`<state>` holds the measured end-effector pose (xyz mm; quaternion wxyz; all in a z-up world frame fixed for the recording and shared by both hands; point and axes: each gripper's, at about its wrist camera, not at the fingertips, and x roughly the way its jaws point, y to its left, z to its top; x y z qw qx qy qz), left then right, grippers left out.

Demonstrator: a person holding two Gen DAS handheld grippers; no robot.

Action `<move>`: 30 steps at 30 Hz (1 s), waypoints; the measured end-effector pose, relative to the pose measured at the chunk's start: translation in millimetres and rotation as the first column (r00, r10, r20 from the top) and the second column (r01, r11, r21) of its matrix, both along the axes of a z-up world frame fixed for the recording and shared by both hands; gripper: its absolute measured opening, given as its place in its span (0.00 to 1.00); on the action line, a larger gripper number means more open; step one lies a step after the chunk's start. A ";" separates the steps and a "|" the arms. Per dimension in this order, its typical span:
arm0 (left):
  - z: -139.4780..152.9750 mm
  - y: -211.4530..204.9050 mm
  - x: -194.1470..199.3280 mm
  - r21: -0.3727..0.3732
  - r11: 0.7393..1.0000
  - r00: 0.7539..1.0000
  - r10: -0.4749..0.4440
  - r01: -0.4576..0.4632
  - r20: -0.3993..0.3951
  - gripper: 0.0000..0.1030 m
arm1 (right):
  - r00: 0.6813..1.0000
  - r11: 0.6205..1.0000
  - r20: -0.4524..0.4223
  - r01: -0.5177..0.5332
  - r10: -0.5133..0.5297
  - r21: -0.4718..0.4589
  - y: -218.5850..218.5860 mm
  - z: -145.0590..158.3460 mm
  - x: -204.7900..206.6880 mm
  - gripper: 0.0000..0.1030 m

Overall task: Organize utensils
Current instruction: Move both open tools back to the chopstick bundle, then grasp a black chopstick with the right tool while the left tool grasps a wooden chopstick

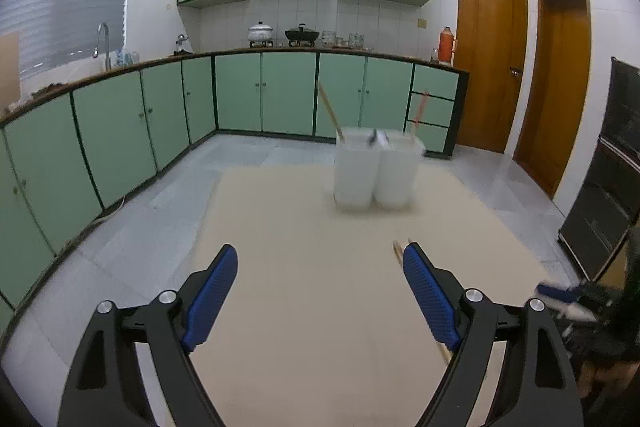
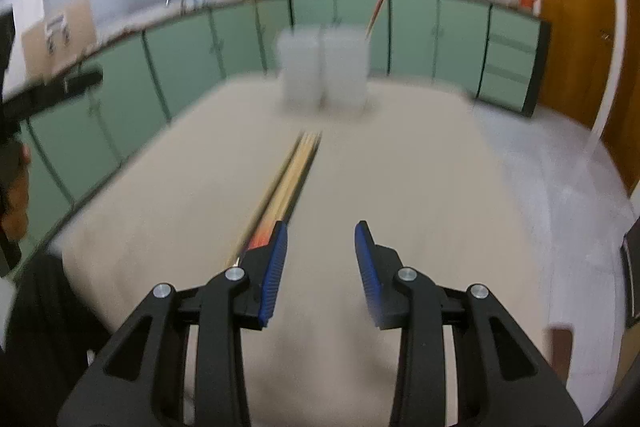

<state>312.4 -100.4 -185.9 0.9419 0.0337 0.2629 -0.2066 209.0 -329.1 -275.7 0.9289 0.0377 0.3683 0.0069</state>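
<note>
Both jaws are held open, empty | chopsticks (image 2: 294,167) are seen before containers (image 2: 324,71) | risk: blurred approach, chopsticks scattered off surface (image 2: 420,167).

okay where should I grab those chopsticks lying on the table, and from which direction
Probably grip the chopsticks mid-shaft from above, fingers closing across their width. They lie flat and close together on the table, pointing toward the white containers, so a crosswise pinch should catch all of them. The right gripper is open just beside them.
</note>
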 end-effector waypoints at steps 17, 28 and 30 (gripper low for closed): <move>-76.6 -24.7 -61.3 0.022 0.998 0.993 -0.058 0.061 -0.099 0.80 | 0.998 0.999 -0.034 -0.044 0.043 -0.032 27.7 -44.0 -8.1 0.28; -110.6 -81.0 -75.3 0.123 0.971 0.972 -0.186 0.204 -0.145 0.77 | 0.998 0.999 -0.034 -0.044 0.043 -0.013 5.6 -47.8 -3.7 0.27; -115.5 -87.3 -73.4 0.135 0.969 0.970 -0.185 0.207 -0.155 0.77 | 0.999 0.999 -0.032 -0.037 0.036 -0.013 0.5 -48.4 -1.2 0.13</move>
